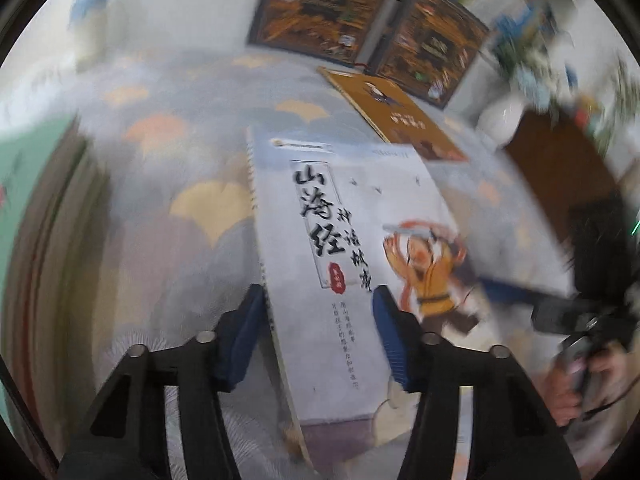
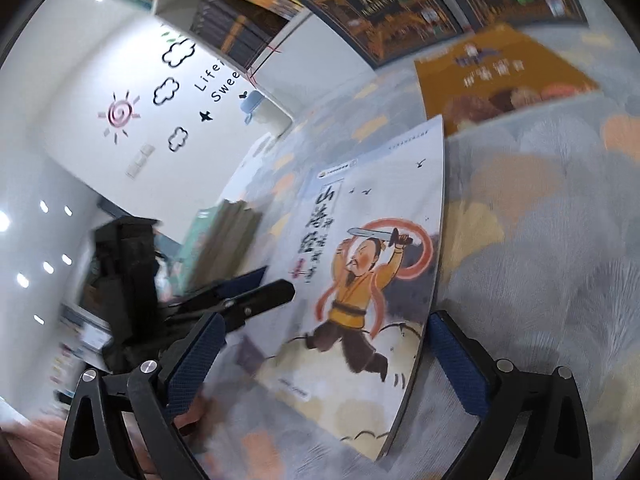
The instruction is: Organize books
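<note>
Thin white picture book with a sword-swinging figure in orange on its cover (image 1: 352,240) is tilted up off the patterned grey cloth surface (image 1: 180,160), spine edge clamped by the left gripper (image 1: 316,328), probably lifted for stacking. Right gripper (image 2: 320,364) stands wide open around its lower corner, pads clear. Flat orange-brown book (image 2: 500,76) lies beyond, near upright dark books (image 1: 320,8).

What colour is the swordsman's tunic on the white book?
Orange-yellow tunic, clearest in the right wrist view.
</note>
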A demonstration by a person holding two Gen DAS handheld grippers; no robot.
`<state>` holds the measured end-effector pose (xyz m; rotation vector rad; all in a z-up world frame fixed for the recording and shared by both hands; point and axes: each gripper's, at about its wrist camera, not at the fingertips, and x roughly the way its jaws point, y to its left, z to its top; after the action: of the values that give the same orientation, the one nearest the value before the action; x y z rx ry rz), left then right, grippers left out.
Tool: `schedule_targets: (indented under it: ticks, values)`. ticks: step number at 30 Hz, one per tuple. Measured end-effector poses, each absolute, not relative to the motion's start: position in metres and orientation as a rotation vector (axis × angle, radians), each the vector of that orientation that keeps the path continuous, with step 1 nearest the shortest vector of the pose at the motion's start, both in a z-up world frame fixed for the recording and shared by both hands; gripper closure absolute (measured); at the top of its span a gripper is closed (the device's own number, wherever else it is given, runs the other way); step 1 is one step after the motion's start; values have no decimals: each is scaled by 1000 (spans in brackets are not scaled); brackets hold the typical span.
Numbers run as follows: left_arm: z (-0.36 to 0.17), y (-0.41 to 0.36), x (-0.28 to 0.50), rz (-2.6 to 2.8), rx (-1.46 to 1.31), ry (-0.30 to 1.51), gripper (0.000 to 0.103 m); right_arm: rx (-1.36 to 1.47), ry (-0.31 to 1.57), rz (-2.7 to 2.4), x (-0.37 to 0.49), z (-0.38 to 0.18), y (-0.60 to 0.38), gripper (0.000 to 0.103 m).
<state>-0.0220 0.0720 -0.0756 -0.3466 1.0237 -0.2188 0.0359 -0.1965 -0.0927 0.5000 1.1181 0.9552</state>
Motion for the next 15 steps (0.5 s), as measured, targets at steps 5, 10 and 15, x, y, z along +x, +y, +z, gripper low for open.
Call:
schedule_targets:
  ticks: [5,10,15]
  values:
    - [-83,89,-11,-242,-488,1093,65,537,1235,967,66,-112,-211,52]
    - [-78,71,-4,-177,-367,1087,67,536,1277,995,89,-126,-213,84]
    - [-73,57,-1,-110,-220,1067,66,515,1291,996,96,-123,-207,85]
